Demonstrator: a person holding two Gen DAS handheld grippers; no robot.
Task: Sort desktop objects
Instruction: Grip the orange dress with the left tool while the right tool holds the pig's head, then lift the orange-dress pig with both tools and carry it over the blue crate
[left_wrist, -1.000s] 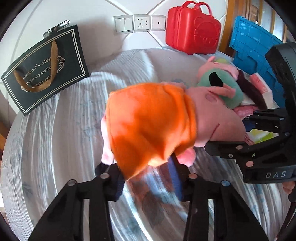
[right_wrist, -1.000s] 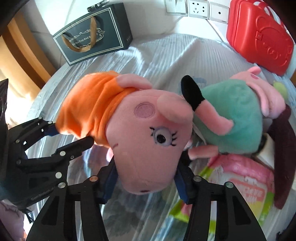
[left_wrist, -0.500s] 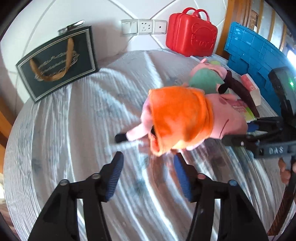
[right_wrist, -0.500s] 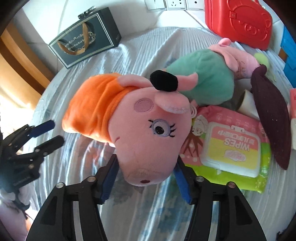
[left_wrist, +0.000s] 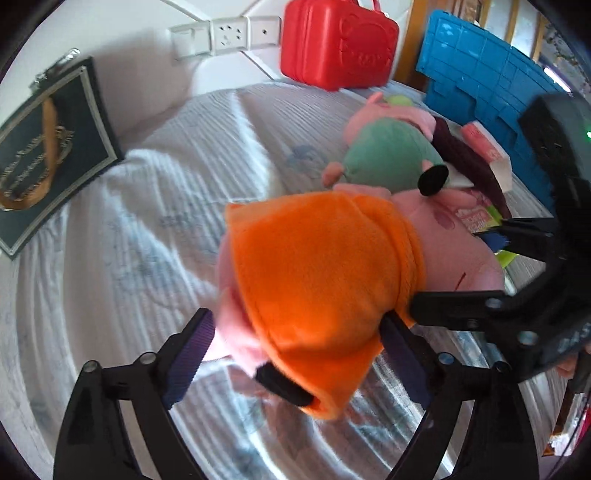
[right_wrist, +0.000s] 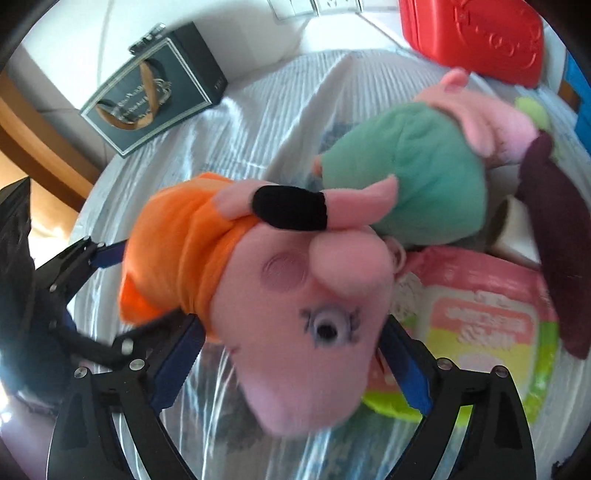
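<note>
A pink pig plush in an orange dress (left_wrist: 317, 266) lies on the striped cloth. My left gripper (left_wrist: 295, 354) straddles its dress and legs. The jaws are opening, and the blue pads (left_wrist: 188, 354) stand off the fabric. In the right wrist view the plush's head (right_wrist: 306, 325) sits between the widening jaws of my right gripper (right_wrist: 291, 365), with a gap at the left pad (right_wrist: 177, 365). A second pig plush in a green dress (right_wrist: 413, 184) lies just behind, its black-tipped leg resting across the first one's ear.
A pack of wipes (right_wrist: 484, 332) lies right of the head, with a maroon cloth (right_wrist: 554, 240) beside it. A red case (left_wrist: 332, 40) and a blue crate (left_wrist: 480, 85) stand at the back right. A dark gift bag (left_wrist: 48, 155) leans on the wall at the left.
Both sets of jaws have spread from a grip on the orange-dressed plush to wide open. The left gripper pulled back, then came in around the dress again.
</note>
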